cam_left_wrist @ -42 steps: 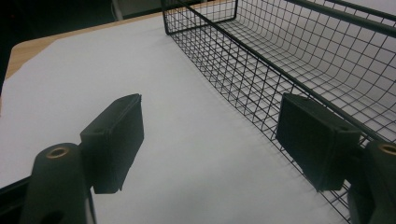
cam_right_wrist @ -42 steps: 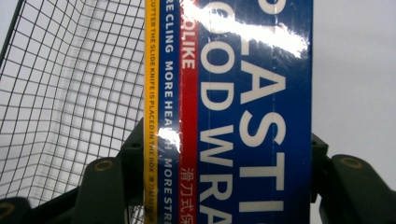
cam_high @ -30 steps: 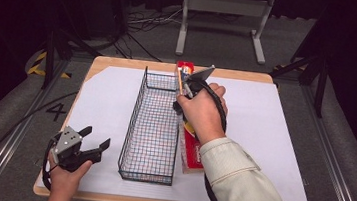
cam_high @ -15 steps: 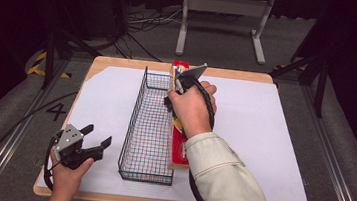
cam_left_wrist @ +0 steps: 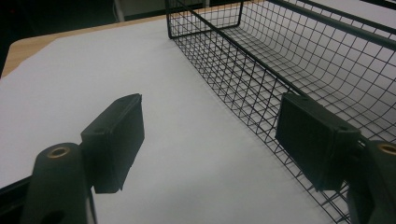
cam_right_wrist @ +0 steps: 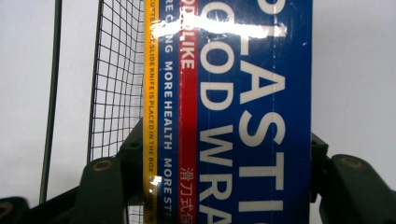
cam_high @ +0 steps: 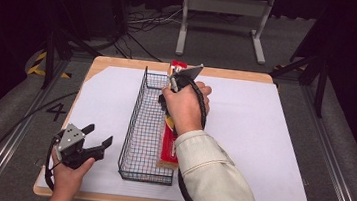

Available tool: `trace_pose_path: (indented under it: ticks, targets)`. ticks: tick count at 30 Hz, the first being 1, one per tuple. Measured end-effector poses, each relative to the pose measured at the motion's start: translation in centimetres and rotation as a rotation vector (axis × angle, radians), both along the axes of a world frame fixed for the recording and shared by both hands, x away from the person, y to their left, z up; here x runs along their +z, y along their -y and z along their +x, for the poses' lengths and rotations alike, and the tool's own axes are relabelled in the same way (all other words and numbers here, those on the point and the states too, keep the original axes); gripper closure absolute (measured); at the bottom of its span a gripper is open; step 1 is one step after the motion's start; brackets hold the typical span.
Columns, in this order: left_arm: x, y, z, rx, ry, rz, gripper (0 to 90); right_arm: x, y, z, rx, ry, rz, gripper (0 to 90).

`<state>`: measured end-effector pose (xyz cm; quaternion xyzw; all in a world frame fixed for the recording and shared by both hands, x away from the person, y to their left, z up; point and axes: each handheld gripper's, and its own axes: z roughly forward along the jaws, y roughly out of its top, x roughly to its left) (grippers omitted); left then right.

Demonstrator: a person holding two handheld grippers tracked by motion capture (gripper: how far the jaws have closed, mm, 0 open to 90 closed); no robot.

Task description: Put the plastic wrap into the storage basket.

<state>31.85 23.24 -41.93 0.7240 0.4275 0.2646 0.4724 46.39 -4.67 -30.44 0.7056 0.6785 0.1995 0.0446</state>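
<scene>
- The white-covered wooden worktop [cam_high: 263, 139] carried my long black wire basket [cam_high: 146, 127].
- My right claw [cam_right_wrist: 219, 163] clamped the long blue-and-red plastic-wrap box [cam_right_wrist: 233, 116] beside the basket's right wall, not yet inside.
- My left claw [cam_left_wrist: 210, 140] sat apart, empty.

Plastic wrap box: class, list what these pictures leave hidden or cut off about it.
- High view: the hand and sleeve cover most of the plastic wrap box.
- Right gripper view: both ends of the box run past the frame edges, cutting its lettering.
- Right gripper view: the box hides the right tongs' pads.
</scene>
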Motion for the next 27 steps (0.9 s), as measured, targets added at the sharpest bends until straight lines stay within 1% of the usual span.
trace_pose_path:
  ticks: [3,8,9,10,11,12,15,21,22,24,25,27]
  targets:
    - [0.0,0.2,0.0,0.000,0.005,0.020,23.9,-0.2,-0.1,0.1,-0.014,0.002,0.003,40.6]
    - [0.0,0.2,0.0,0.002,0.005,0.017,23.9,-0.4,-0.4,0.2,-0.024,0.001,0.013,40.5]
    - [0.0,0.2,0.0,0.002,0.004,0.015,23.9,-0.4,-0.5,0.2,-0.021,0.006,0.009,40.5]
    - [0.0,0.1,0.0,0.002,0.005,0.013,24.0,-0.4,-0.7,0.2,-0.023,0.001,0.012,40.5]
    - [0.0,0.1,0.0,0.003,0.006,0.010,23.9,-0.5,-0.7,0.2,-0.011,0.008,0.009,40.5]
    - [0.0,0.1,0.0,0.004,0.004,0.009,23.9,-0.5,-0.9,0.2,-0.013,0.007,0.015,40.5]
    - [0.0,0.1,-0.1,0.004,0.004,0.011,24.0,-0.8,-1.3,0.2,-0.006,0.009,0.013,40.4]
    - [0.0,-0.2,-0.3,0.012,0.003,0.011,24.0,-1.7,-1.8,0.4,0.001,-0.006,0.000,40.4]
    - [0.0,-0.2,-0.3,0.015,0.003,0.009,24.0,-1.9,-1.9,0.5,-0.004,-0.003,0.000,40.3]
    - [0.0,-0.3,-0.3,0.016,0.002,0.009,24.0,-2.4,-2.0,0.5,-0.002,-0.010,-0.013,40.3]
    - [0.0,-0.3,-0.4,0.016,0.003,0.009,24.0,-2.7,-2.1,0.6,-0.002,-0.006,-0.014,40.3]
    - [0.0,-0.3,-0.4,0.015,0.002,0.010,24.0,-3.2,-2.2,0.7,0.001,-0.015,-0.013,40.3]
